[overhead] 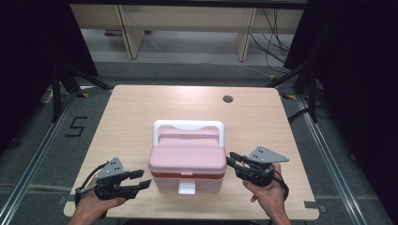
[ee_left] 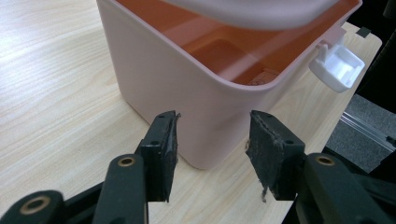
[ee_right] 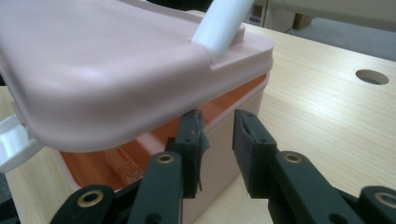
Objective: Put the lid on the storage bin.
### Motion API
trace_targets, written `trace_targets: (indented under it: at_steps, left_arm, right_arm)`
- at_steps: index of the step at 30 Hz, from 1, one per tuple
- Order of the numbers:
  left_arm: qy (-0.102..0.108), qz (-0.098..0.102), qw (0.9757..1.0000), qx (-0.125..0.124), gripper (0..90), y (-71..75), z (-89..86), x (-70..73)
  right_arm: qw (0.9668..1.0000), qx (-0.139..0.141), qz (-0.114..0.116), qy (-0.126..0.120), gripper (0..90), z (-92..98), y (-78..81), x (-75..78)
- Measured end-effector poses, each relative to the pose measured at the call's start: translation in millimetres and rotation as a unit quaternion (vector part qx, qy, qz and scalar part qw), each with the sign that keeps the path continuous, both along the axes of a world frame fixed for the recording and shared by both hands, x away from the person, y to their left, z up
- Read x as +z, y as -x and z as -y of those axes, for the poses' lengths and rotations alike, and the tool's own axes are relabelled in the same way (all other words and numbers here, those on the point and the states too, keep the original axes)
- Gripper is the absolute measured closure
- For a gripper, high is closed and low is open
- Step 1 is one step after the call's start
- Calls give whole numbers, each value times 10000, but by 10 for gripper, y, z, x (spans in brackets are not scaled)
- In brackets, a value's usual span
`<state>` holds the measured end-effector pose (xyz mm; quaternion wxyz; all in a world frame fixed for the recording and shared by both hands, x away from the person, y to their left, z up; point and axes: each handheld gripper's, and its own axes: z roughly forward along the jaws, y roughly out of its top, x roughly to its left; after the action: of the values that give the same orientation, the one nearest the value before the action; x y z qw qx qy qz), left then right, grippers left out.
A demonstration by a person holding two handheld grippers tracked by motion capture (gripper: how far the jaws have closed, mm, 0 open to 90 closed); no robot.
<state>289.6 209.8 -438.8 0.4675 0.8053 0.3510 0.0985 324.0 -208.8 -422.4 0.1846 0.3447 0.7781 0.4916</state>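
A pink box (overhead: pixel 187 176) is seen near the front middle of the table (overhead: pixel 141 108), with a gripper at each side. Its lid (overhead: pixel 187 157) is raised a little at the front, so that a gap is left above the rim; the orange inside is seen through it. The white latch (overhead: pixel 187 188) on the front hangs undone, and the white handle (overhead: pixel 188 125) stands up behind the lid.

The work is judged to be the opening of the box, and it is judged to be partly done: the latch is released and the lid is lifted off the rim, but the lid is not yet swung back.

The right gripper (ee_right: pixel 215 133) is set at the right front corner, one jaw under the lid's edge and inside the wall, the other outside. The jaws are parted; whether the pads press on the wall cannot be told. The lid seems to rest on the inner jaw.

The left gripper (ee_left: pixel 212 135) is held just short of the left front corner with its jaws released and nothing grasped.

What lies in the box is hard to make out: a paper or label with red print is glimpsed through the gap. The hinge at the back is hidden by the lid.
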Motion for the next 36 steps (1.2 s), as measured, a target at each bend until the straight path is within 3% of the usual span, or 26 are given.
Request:
trace_targets:
  at_steps: [1,2,7,10,12,13,22,23,24,27,28,29,32,35,36]
  left_arm:
    - [23,25,10000,1,519,2,4,-6]
    - [36,34,10000,6,519,7,10,-12]
    - [37,-14,10000,-41,518,13,14,-32]
    - [75,-1,10000,37,516,21,13,-41]
    - [1,-16,10000,43,512,23,-5,-35]
    - [17,10,10000,18,505,19,-15,-44]
    - [-32,81,9997,217,363,3,-96,-105]
    - [-33,79,9997,235,349,6,-99,-104]
    - [-35,87,9997,210,340,7,-110,-108]
    - [13,110,9996,277,317,23,-129,-119]
    - [-7,111,9995,294,306,29,-136,-118]
    - [51,106,9994,312,298,37,-141,-124]
    - [36,104,9993,352,271,61,-164,-128]
    - [125,92,9991,406,251,99,-177,-142]
    - [107,84,9991,404,243,108,-183,-142]
  right_arm:
    - [9999,-58,-145,-46,726,-8,17,-7]
    - [10000,-36,49,69,725,9,-9,-16]
    - [9999,-100,19,-98,706,22,-16,-9]
    - [9997,-169,189,26,696,38,-23,14]
    - [9995,-273,131,-10,678,44,-20,6]
    - [9995,-264,139,62,662,69,-27,10]
    - [9979,-640,101,-82,441,169,-86,-25]
    - [9973,-697,0,-224,413,163,-83,-39]
    - [9976,-683,93,-90,391,194,-99,-36]
    - [9963,-828,-1,-216,337,230,-108,-69]
    - [9958,-861,-190,-252,324,253,-101,-80]
    - [9960,-808,-218,-298,305,271,-109,-91]
    - [9954,-891,-236,-242,265,316,-112,-155]
    - [9938,-924,-514,-353,237,336,-79,-209]
    - [9942,-923,-486,-259,232,359,-74,-217]
